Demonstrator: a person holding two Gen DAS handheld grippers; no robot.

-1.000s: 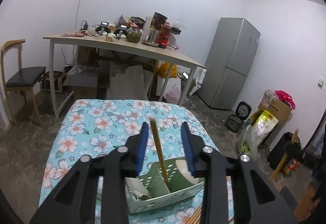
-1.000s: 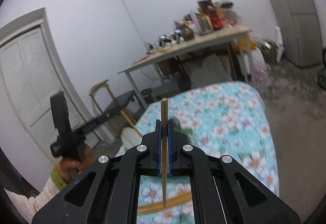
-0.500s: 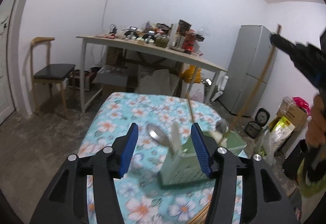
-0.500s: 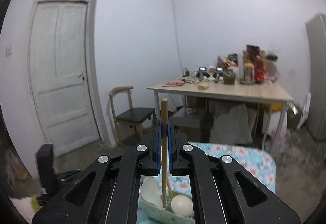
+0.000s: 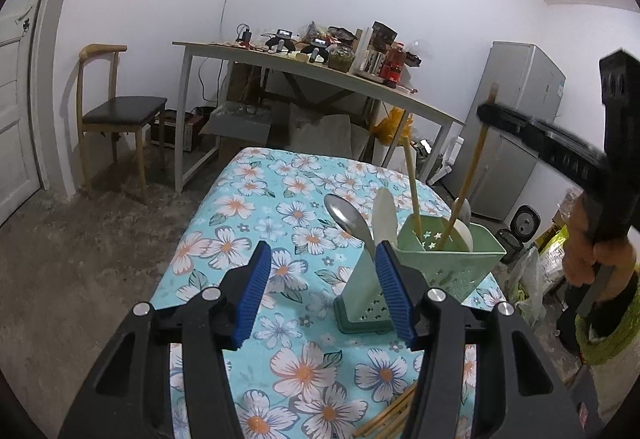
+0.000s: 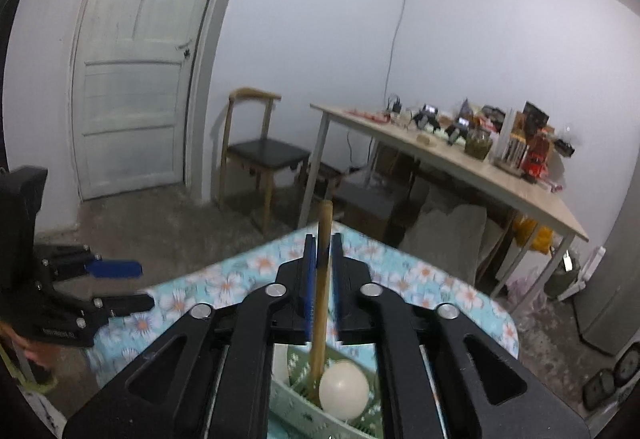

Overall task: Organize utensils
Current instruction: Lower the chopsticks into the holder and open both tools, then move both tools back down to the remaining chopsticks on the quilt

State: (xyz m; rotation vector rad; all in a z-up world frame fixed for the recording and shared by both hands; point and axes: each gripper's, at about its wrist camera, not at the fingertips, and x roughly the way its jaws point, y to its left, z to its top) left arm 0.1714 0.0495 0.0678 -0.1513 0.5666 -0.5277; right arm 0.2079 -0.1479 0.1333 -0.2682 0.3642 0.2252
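Both views are evenly and softly lit by cool indoor light; no lamp shows and the white walls carry no glare. Shadows are faint, a soft one behind the chair [image 5: 116, 111]. Fisheye distortion bows the door frame [image 6: 208, 51] and walls, and black vignetting fills the corners. The left wrist view is sharp except for the blurred right gripper [image 5: 486, 111]. The right wrist view is softer, with the floral cloth [image 6: 400, 271] smeared by motion.

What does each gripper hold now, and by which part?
Nothing. The jaws of the right gripper have just been opening around the chopstick, near its top, whose lower end is in the basket. The left gripper is empty.
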